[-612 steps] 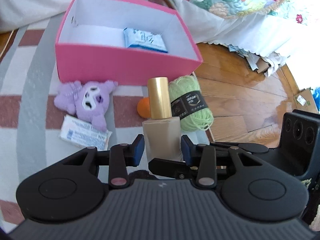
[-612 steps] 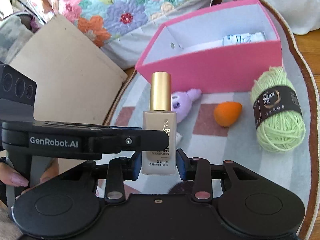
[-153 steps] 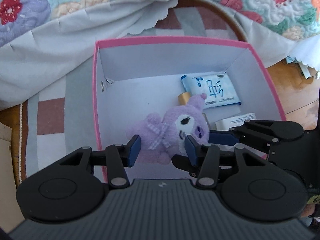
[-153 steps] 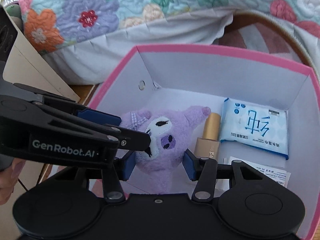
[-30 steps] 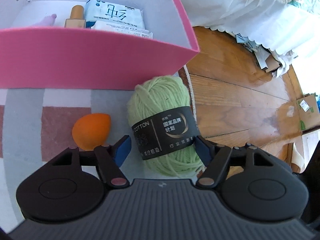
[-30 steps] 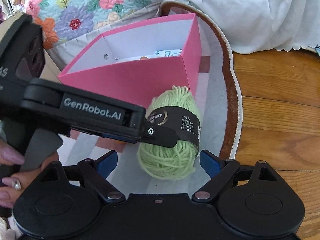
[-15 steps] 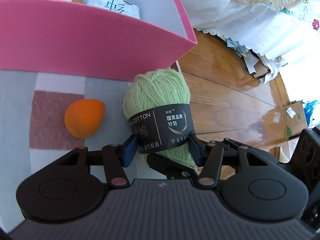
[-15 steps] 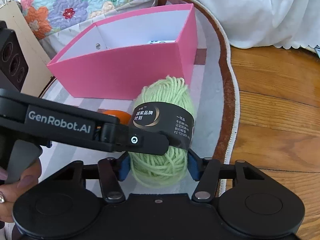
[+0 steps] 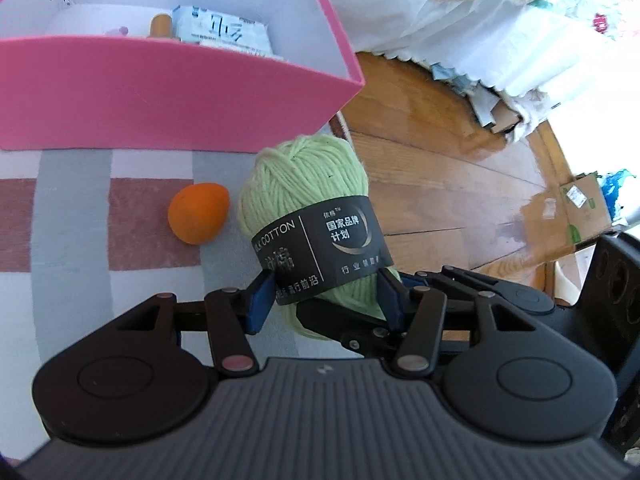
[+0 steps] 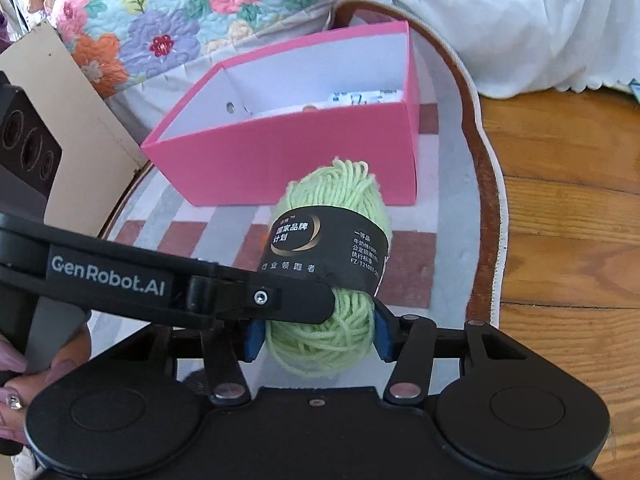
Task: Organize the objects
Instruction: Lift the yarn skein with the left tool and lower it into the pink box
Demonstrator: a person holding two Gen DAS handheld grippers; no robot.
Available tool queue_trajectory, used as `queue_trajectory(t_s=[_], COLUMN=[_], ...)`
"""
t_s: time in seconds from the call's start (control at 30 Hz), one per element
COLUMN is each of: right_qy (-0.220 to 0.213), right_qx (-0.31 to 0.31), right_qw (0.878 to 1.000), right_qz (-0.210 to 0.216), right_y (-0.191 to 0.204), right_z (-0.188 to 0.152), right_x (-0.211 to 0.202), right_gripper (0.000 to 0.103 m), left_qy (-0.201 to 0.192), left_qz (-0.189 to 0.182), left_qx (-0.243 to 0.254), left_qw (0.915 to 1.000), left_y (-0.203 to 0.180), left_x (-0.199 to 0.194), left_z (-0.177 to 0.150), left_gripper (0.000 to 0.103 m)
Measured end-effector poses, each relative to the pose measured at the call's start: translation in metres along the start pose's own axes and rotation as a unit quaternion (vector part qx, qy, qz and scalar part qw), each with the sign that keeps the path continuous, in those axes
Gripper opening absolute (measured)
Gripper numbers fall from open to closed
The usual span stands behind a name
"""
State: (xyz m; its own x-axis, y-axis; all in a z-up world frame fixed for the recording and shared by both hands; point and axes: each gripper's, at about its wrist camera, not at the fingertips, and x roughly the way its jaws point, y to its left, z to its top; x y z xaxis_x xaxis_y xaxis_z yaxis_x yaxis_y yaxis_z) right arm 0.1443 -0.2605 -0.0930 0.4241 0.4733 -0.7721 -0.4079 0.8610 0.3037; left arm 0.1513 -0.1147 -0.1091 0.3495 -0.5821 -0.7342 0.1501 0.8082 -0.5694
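Observation:
A ball of light green yarn (image 9: 304, 188) with a black label is held between both grippers, just in front of the pink box (image 9: 160, 100). My left gripper (image 9: 326, 300) is shut on its lower end, blue pads pressed into the label and wool. From the other side, my right gripper (image 10: 316, 336) has the yarn (image 10: 332, 196) between its pads, which press on it while the jaws are still closing. The pink box (image 10: 300, 160) holds a wipes pack (image 9: 222, 34) and a gold-capped bottle (image 9: 161, 26). An orange sponge (image 9: 198, 218) lies on the rug left of the yarn.
The striped rug (image 10: 486, 200) ends at wooden floor (image 9: 440, 184) on the right. A flowered bedspread (image 10: 200, 12) hangs behind the box, and a cardboard sheet (image 10: 60, 120) leans at the left. A person's hand (image 10: 16, 380) holds the left gripper.
Both grippers have closed from wide open onto the yarn ball. They have moved a little toward the pink box with it.

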Motion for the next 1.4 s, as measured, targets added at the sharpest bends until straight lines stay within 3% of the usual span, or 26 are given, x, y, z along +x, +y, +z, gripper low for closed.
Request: queue_trajectory(t_s=[0.17,0.67,0.87,1.07,1.23,1.4], right_qy=[-0.048,-0.101,-0.119,-0.118,-0.111,-0.078], right_qx=[-0.001,0.023,0.012,0.021,0.032,0.062], right_qw=[0.999,0.995,0.993,0.992,0.993,0.993], right_qz=[-0.017,-0.004,0.002,0.026,0.041,0.060], right_y=[0.025,0.087,0.112,0.128,0.134,0.117], right_z=[-0.011,-0.004,0.031,0.079,0.122,0.155], right_x=[-0.025,-0.071,-0.096,-0.103,-0.082,-0.033], right_gripper=[0.057,0.057,0.057,0.057,0.057,0.057], left_qy=[-0.008,-0.031,-0.048,-0.064,-0.063,-0.042], left_qz=[-0.025,0.018,0.030,0.069,0.092,0.121], left_qx=[0.006,0.047,0.053,0.069,0.058,0.042], left_qw=[0.9996,0.9982,0.9970,0.9932,0.9921,0.9908], left_y=[0.001,-0.028,-0.044,-0.056,-0.042,-0.014], left_x=[-0.030,-0.116,-0.163,-0.197,-0.199,-0.176], left_z=[-0.009,-0.005,0.024,0.064,0.110,0.150], left_gripper=[0.053,0.053,0.053,0.054,0.054,0.054])
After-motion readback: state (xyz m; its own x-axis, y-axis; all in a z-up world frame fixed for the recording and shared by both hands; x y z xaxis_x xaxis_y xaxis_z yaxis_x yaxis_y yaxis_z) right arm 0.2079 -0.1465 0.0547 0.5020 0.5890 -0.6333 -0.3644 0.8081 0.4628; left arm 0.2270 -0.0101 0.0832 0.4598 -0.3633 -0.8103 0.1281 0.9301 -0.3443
